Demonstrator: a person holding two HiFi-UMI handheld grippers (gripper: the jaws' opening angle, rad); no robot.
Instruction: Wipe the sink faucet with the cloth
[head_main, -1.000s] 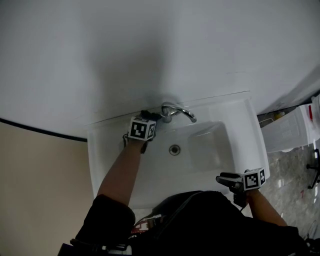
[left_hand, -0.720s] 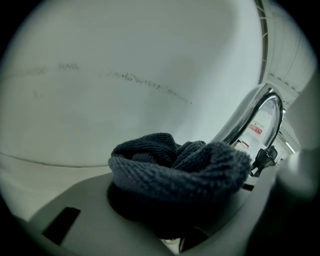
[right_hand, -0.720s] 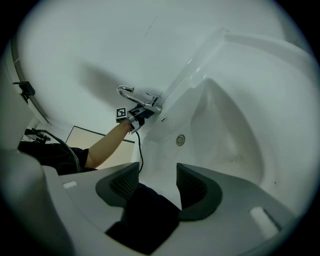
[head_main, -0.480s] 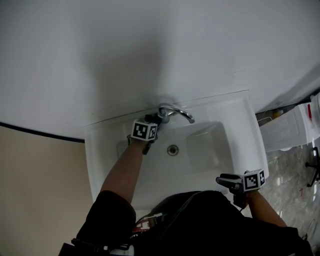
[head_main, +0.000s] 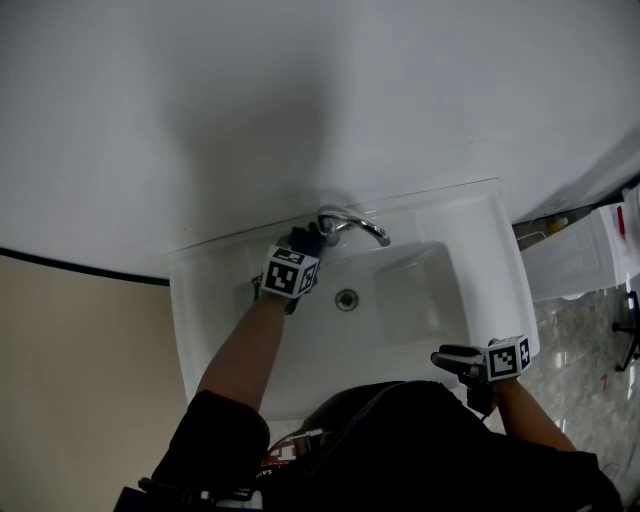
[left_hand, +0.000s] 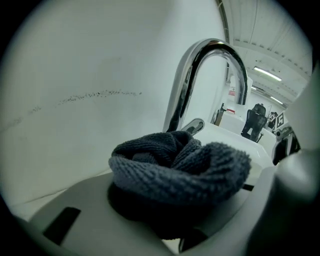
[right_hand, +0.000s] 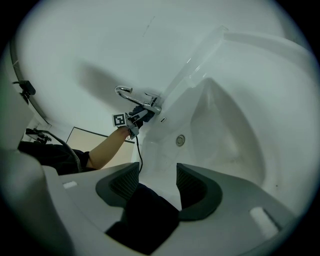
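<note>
Light: dim, even — soft shadow on wall (head_main: 250, 120), glint on faucet (left_hand: 182, 85) | Lens: gripper views fisheye (dark corners)

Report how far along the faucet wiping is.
Done: the left gripper holds the cloth. In hand: the cloth sits bunched at the base of the faucet, though contact is unclear. Left: the spout's arch shows no cloth on it. The right gripper hangs open and empty at the rim of the sink.
</note>
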